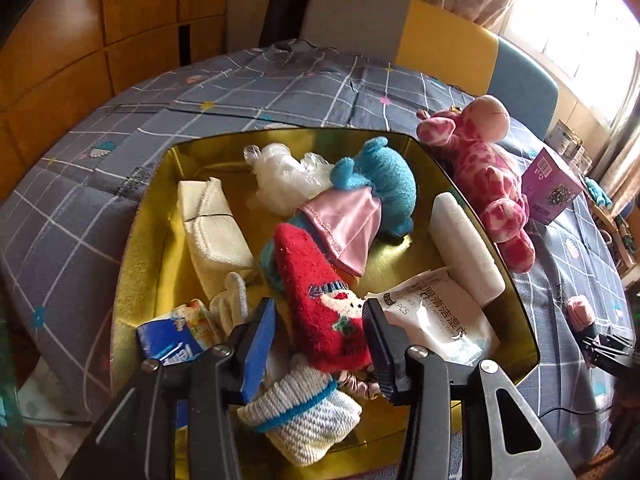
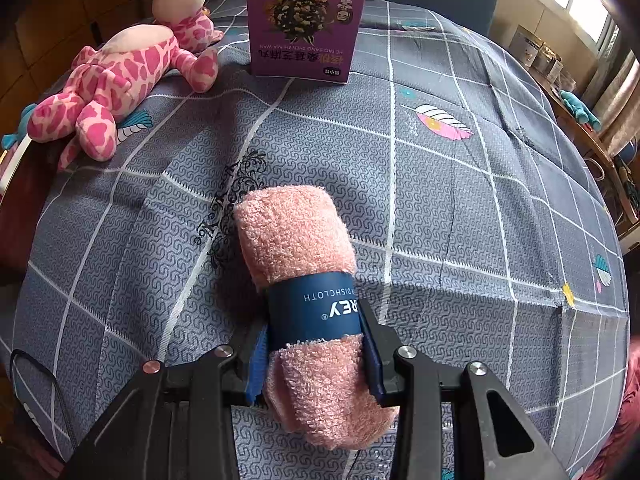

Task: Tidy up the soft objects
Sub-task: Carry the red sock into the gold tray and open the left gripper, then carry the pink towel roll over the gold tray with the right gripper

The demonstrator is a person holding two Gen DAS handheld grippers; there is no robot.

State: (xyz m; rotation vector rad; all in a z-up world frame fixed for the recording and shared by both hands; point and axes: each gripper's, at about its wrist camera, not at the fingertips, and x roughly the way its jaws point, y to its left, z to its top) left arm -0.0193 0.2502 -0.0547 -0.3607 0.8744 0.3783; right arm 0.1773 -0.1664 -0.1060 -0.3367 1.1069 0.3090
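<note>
A gold-lined box [image 1: 148, 208] on the checked grey bedspread holds several soft things: a red Santa sock [image 1: 320, 280], a blue plush [image 1: 384, 184], a pink satin cloth [image 1: 348, 224], a cream towel [image 1: 212, 224] and a striped knit sock [image 1: 304, 412]. My left gripper [image 1: 320, 306] hangs over the box's near end. It is open and the red sock lies loose between its pads. My right gripper [image 2: 314, 326] is shut on a rolled pink dishcloth [image 2: 296, 236] with a blue paper band, low over the bedspread [image 2: 460, 200]. A pink giraffe plush [image 2: 116, 80] lies outside the box.
A purple carton [image 2: 304, 24] stands on the bedspread beyond the giraffe plush [image 1: 488, 176]. A wet-wipes pack [image 1: 436, 320], a white bar [image 1: 464, 248], a tissue pack [image 1: 176, 336] and a clear plastic bag [image 1: 280, 172] also lie in the box. Chairs and a window stand behind.
</note>
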